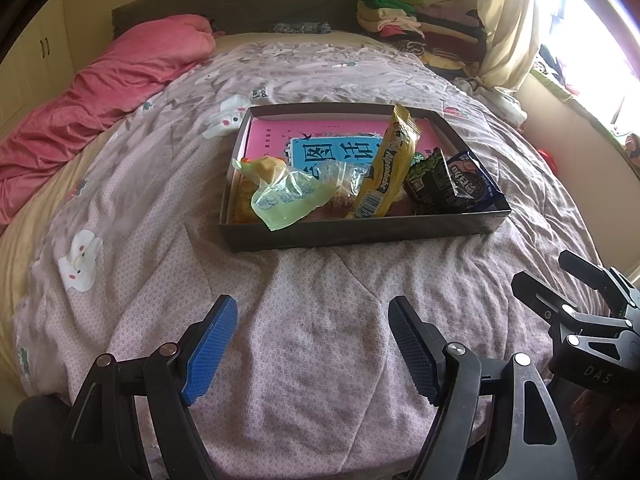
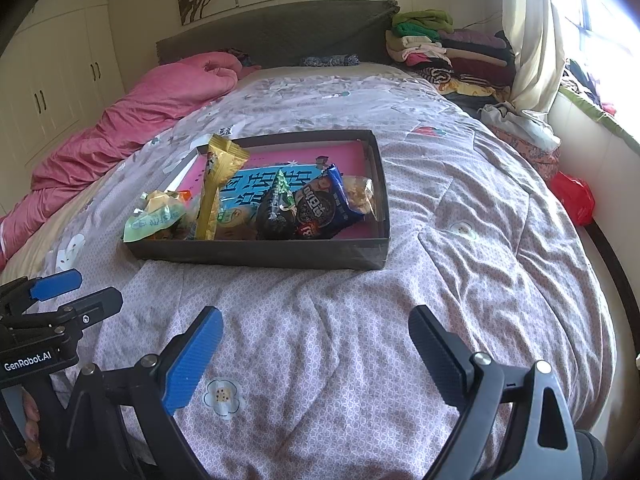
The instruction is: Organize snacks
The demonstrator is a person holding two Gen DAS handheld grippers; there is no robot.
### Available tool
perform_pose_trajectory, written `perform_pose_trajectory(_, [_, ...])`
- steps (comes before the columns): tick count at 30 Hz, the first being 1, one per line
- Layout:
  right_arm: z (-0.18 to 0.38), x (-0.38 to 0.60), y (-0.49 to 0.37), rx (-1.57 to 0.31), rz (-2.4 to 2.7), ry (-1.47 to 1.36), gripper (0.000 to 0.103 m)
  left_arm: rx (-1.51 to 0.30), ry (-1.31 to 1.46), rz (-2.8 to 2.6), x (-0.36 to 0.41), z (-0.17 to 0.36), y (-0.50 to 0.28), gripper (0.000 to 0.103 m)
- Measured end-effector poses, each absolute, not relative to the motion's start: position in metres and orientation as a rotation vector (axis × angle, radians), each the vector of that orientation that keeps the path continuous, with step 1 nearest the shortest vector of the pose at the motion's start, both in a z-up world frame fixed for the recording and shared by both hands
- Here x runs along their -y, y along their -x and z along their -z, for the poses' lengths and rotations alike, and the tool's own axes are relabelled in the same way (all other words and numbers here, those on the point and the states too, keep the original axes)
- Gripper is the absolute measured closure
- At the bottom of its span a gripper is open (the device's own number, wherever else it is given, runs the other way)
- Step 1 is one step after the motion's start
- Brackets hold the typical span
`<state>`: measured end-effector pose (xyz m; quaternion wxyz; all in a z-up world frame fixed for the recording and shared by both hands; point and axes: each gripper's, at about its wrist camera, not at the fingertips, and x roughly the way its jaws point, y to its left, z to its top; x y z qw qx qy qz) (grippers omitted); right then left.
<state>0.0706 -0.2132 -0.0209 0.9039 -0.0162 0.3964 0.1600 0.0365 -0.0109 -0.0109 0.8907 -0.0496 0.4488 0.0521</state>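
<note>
Snacks (image 1: 360,184) lie heaped at the near edge of a box (image 1: 360,236) mid-bed, while left tongs (image 1: 312,344) and right tongs (image 2: 316,356) hover empty, spread wide, seemingly ready to pick.

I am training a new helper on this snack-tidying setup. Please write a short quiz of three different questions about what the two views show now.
1. True or false: the left gripper holds a snack.
2. Which pack stands tallest in the black box? A) yellow wafer pack B) blue cookie pack C) light green bag
3. Fill in: the box rests on a ____.

Key: 1 false, its fingers are open over the quilt; the right gripper is empty too. 2 A. 3 bed.
</note>
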Motion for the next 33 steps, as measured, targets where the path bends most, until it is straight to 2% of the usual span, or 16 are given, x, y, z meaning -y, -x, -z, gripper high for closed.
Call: perform_pose_trajectory(33, [0.0234, 0.213, -0.072, -0.822, -0.329, 0.034, 0.007, -0.946, 0.1, -0.189, 0.0015, 0.0134, -0.0409, 0.024])
